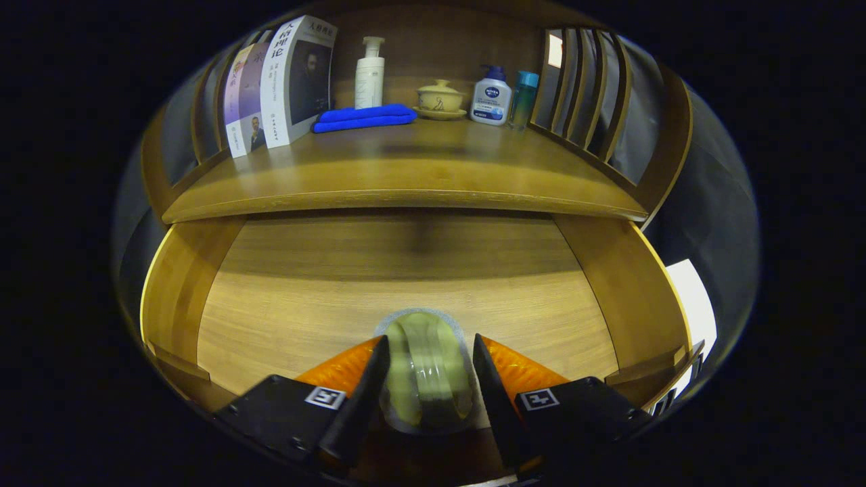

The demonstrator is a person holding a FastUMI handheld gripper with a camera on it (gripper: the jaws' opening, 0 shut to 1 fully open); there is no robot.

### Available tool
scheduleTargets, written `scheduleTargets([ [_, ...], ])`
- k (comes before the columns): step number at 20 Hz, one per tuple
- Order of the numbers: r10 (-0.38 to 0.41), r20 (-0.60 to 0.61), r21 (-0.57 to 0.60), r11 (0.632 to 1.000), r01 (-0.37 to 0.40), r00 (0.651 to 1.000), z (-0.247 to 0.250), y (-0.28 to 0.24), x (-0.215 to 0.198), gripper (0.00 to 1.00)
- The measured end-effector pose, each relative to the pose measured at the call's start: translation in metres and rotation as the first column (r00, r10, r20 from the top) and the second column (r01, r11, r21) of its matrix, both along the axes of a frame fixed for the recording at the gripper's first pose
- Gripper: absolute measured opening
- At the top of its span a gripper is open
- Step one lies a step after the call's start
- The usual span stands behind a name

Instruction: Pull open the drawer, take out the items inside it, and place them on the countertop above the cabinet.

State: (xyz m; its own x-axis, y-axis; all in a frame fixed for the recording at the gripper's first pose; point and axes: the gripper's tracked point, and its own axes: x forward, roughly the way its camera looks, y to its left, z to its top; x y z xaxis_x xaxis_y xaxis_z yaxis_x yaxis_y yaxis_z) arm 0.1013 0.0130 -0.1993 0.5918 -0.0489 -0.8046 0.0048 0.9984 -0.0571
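While the drawer (pixel 284 318) stands open, fingers (pixel 430 358) clasp a tape roll (pixel 426 368) between them: clear, yellowish, upright on edge.

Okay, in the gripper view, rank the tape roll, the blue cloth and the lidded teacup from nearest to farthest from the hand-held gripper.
1. Tape roll: between the hand-held gripper's fingers, in the open drawer.
2. Blue cloth: on the countertop, beyond the fingers, beside the books.
3. Lidded teacup: slightly behind the cloth, near the back.
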Motion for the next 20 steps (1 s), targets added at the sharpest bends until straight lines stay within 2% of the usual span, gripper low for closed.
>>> scheduleTargets([
  [4, -0.032, -0.010, 0.049, 0.998, 0.033, 0.999, -0.004, 0.007, 0.003, 0.47],
  [8, -0.048, 0.038, 0.039, 0.998, 0.046, 0.998, 0.000, 0.009, 0.009, 0.17],
  [10, -0.063, 0.059, 0.027, 0.998, 0.062, 0.996, 0.005, 0.007, 0.008, 0.16],
  [15, -0.129, 0.156, 0.081, 0.990, 0.117, 0.979, 0.040, 0.004, 0.009, 0.16],
  [20, -0.147, 0.256, 0.108, 0.987, 0.123, 0.955, 0.079, 0.002, 0.008, 0.16],
])
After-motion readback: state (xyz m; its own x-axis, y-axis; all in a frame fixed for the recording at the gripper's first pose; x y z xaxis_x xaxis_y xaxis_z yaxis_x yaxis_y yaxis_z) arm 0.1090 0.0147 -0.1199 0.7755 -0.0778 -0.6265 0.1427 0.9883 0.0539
